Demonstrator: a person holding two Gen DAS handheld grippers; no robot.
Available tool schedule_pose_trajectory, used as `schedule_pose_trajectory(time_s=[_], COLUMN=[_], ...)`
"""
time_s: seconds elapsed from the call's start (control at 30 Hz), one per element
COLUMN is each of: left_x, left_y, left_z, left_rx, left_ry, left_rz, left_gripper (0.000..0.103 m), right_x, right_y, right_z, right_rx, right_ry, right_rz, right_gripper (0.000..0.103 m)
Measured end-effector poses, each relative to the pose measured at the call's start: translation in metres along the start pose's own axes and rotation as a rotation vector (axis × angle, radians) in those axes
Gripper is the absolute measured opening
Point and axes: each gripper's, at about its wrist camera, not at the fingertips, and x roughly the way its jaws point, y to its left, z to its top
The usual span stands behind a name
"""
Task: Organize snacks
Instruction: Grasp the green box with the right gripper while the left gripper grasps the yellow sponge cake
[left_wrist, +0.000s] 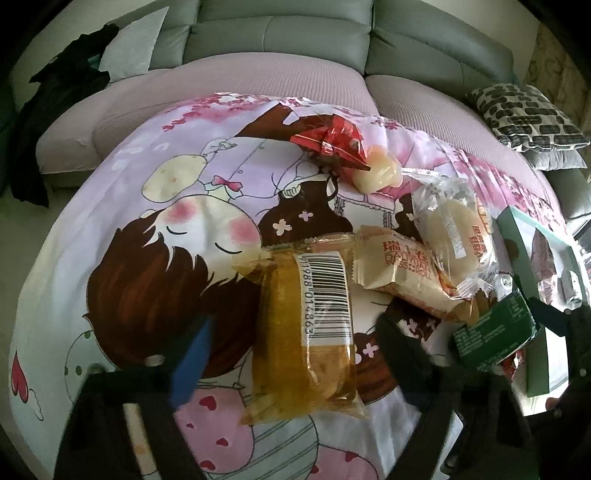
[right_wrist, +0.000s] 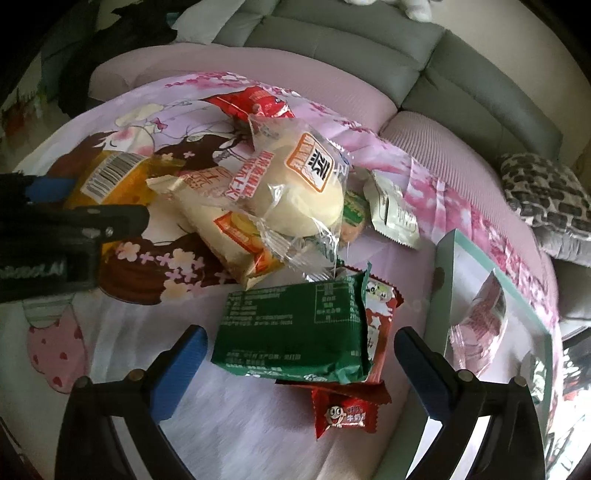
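Two claws in play, both pointed down at the snack pile on a cartoon-print sheet (left_wrist: 110, 206) spread over a sofa (left_wrist: 280, 40).

Left gripper (left_wrist: 280, 354): jaws partly apart, straddling the yellow cake packet (left_wrist: 303, 332) at lower centre of the left view. Pads look beside it rather than pressing, though the right finger is blurred, so contact is not certain.

Right gripper (right_wrist: 299, 358): jaws wide, nothing held. The green packet (right_wrist: 295, 328) lies between its fingers at lower centre of the right view, apart from both pads.

Step, as I judge it: picking phase, each claw lined up on its own packet. Next move calls for closing on the packet sides, lifting clear of the overlapping wrappers, then carrying toward the teal box (right_wrist: 498, 288) at right, probably the destination. The green packet sits on top of red wrappers, so those may drag along.

Count, right view:
- 1 yellow cake packet
- 1 green packet
- 1 clear-wrapped round bun (right_wrist: 303, 192), upper centre
- 1 swiss roll packet (right_wrist: 221, 221) under the bun
- 1 small red candy (right_wrist: 343, 413), bottom centre
- 1 red-white wrapper (right_wrist: 380, 314) under the green packet
- 1 red packet (right_wrist: 258, 103) at top
- 1 white sachet (right_wrist: 391, 214)
- 1 pink-wrapped item (right_wrist: 476, 328) in the box
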Motion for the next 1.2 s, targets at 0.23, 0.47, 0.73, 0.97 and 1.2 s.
schedule_pose_trajectory(time_s=[0.23, 0.47, 0.73, 0.97, 1.2], left_x=[0.0, -0.002, -0.007, -0.018, -0.039], left_y=[0.001, 0.001, -0.002, -0.003, -0.001], left_z=[0.0, 0.001, 0.0, -0.002, -0.004], left_rx=[-0.014, -0.02, -0.02, -0.026, -0.047], left_ry=[0.005, -0.001, -0.008, -0.031, -0.06], left_rz=[-0.003, -0.016, -0.028, -0.036, -0.026], left_gripper=[0.057, 0.048, 0.043, 0.04, 0.04], right_x=[-0.001, -0.007, -0.015, -0.03, -0.05], right_y=[0.002, 0.003, -0.005, -0.018, -0.031], right_z=[-0.001, 0.0, -0.002, -0.005, -0.008], right_rx=[-0.006, -0.015, 0.026, 0.07, 0.108], right_ry=[-0.011, -0.028, -0.032, -0.06, -0.097], right_rz=[-0.01, 0.003, 0.04, 0.067, 0.082], right_gripper=[0.095, 0.074, 0.073, 0.073, 0.073])
